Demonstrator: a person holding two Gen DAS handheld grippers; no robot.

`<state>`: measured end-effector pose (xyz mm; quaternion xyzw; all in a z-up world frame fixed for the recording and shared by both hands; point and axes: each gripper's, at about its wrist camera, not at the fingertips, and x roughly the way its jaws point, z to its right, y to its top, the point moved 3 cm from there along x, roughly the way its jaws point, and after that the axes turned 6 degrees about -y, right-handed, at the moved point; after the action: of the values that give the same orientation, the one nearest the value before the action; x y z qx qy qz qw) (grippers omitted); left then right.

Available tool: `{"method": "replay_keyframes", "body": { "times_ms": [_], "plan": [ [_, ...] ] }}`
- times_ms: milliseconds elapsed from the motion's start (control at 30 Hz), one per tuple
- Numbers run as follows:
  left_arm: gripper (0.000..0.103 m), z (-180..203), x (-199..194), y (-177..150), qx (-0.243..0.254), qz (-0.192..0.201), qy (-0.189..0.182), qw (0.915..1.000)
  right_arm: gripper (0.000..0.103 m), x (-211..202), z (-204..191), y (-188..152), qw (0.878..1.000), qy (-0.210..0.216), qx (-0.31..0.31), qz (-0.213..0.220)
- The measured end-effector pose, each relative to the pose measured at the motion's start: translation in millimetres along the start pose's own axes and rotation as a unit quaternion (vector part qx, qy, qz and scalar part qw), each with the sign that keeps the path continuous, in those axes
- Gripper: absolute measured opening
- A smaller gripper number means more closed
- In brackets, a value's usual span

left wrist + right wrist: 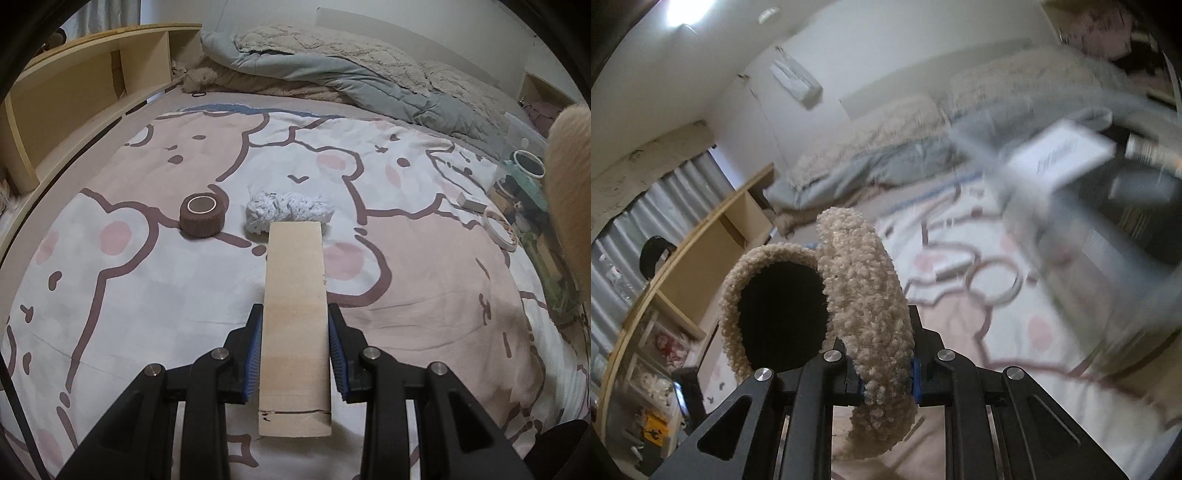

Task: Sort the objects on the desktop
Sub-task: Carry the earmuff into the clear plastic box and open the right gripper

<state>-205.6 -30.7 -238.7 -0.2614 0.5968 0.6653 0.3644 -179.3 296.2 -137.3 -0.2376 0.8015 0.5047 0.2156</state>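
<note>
bear-print bedspread [147, 280]; wooden shelf [74, 96]; grey curtains [665, 199]

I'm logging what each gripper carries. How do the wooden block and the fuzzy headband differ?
The wooden block is flat, smooth and straight-edged; the fuzzy headband is curved and nubbly. The block is pale wood, the headband cream with a black inner lining. Shared: each is clamped, the block in the left gripper, the headband in the right gripper.

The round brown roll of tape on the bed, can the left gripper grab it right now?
Probably not yet. The left gripper is shut on a long pale wooden block, so its jaws are full. The round brown roll of tape lies ahead and to the left on the bear-print blanket, with nothing covering it.
</note>
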Motion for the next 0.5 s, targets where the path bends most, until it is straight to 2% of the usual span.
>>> {"method": "replay_keyframes", "body": {
  "times_ms": [200,500],
  "plan": [
    [0.033,5,-5,1,0.008,0.008,-0.006,0.9999,0.018,-48,17,61,0.999,-0.026,-0.020,0.042],
    [0.033,7,-6,1,0.011,0.010,-0.009,0.9999,0.018,-92,84,138,0.986,-0.128,-0.001,0.103]
  ]
}}
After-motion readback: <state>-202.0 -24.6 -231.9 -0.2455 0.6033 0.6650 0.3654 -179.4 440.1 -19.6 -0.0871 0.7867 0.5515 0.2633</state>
